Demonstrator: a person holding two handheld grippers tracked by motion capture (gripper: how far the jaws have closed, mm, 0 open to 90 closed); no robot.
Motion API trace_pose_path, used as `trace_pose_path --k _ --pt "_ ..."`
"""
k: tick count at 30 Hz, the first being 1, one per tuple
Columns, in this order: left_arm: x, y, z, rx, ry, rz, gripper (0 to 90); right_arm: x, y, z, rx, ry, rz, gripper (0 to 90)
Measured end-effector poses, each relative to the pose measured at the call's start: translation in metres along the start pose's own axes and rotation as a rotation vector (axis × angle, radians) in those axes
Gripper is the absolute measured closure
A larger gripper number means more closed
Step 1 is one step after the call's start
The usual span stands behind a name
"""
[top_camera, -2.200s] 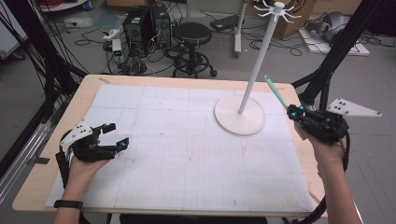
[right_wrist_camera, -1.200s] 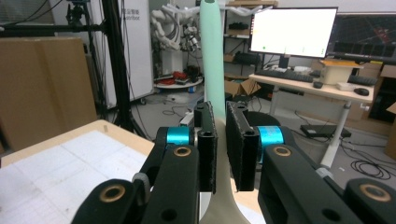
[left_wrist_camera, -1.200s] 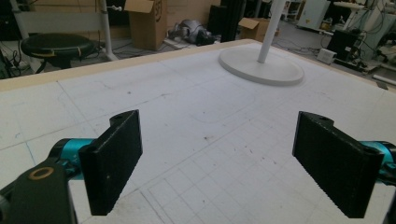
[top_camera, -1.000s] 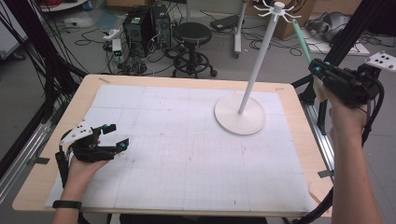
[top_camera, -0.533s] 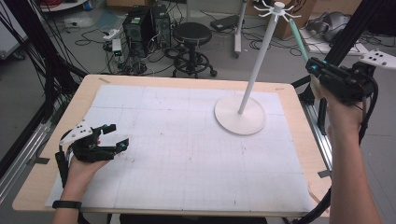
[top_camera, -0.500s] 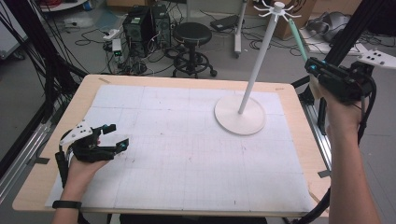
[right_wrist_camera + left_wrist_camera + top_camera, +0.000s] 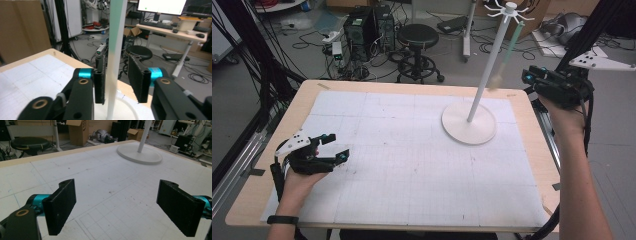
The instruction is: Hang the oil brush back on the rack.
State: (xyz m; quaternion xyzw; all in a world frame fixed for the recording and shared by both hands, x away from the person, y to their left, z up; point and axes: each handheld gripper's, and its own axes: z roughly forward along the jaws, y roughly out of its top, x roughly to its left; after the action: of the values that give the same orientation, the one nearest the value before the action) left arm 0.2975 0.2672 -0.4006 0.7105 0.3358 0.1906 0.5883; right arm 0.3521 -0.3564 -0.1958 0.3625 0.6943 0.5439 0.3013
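A white hook stand [image 7: 486,70] rises from a round base [image 7: 469,123] at the table's back right. A slim green tool with a pale lower end [image 7: 508,50] hangs slantwise from one of the top hooks, blurred. My right gripper [image 7: 528,76] is held in the air just right of it. Its jaws have just been opening and are now open. In the right gripper view the green-and-pale stick [image 7: 115,45] stands between the parted pads, with a gap on its right side [image 7: 118,77]. My left gripper [image 7: 334,147] rests open at the front left, nothing between its jaws [image 7: 116,202].
A white gridded mat [image 7: 412,160] covers the wooden table [image 7: 247,200]. Behind the far edge stand a black stool [image 7: 418,37] and computer cases among floor cables. A black frame post [image 7: 242,45] rises at the left.
The right gripper's jaws have parted and the hand has shifted slightly left. The green tool, earlier gripped and pointing up from the jaws, now hangs from the stand's hook. The left hand stayed still.
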Motion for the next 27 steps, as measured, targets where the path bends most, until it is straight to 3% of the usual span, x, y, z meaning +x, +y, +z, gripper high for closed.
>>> trace_pose_path --k 6,7,15,17,19,21,22,23,24,25,26,27 --pt "0.0 0.0 0.0 0.0 -0.003 0.002 16.6 0.003 -0.011 -0.002 0.009 0.043 -0.005 55.0" --pt "0.0 0.0 0.0 0.001 -0.006 0.003 16.6 0.004 -0.019 -0.003 0.027 0.057 -0.008 50.1" --pt "0.0 0.003 -0.002 -0.008 -0.004 0.002 16.6 0.007 -0.058 -0.009 0.054 0.114 0.024 39.1" --pt "0.001 0.003 -0.002 -0.009 -0.001 -0.002 16.6 0.009 -0.082 -0.014 0.054 0.129 0.037 36.3" --pt "0.001 0.003 -0.001 -0.005 0.001 0.0 16.6 0.009 -0.088 -0.016 0.052 0.133 0.038 35.6" --pt "0.002 0.002 -0.001 -0.005 0.004 -0.004 16.5 0.009 -0.113 -0.02 0.052 0.14 0.064 31.4" --pt "0.002 0.002 -0.001 -0.005 0.004 -0.004 16.6 0.009 -0.113 -0.02 0.052 0.14 0.064 31.4" --pt "0.003 0.002 -0.001 -0.004 0.007 -0.001 16.6 0.01 -0.13 -0.023 0.061 0.143 0.076 30.9" --pt "0.003 0.002 -0.001 -0.002 0.007 0.001 16.6 0.01 -0.13 -0.023 0.061 0.143 0.076 30.9" --pt "0.004 0.001 0.0 0.003 0.014 -0.002 16.5 0.011 -0.146 -0.024 0.067 0.148 0.083 30.2" --pt "0.004 0.001 0.0 0.003 0.014 -0.002 16.5 0.011 -0.146 -0.024 0.067 0.148 0.083 30.2" --pt "0.004 0.001 0.0 0.004 0.013 -0.002 16.5 0.014 -0.162 -0.025 0.076 0.144 0.091 28.8"
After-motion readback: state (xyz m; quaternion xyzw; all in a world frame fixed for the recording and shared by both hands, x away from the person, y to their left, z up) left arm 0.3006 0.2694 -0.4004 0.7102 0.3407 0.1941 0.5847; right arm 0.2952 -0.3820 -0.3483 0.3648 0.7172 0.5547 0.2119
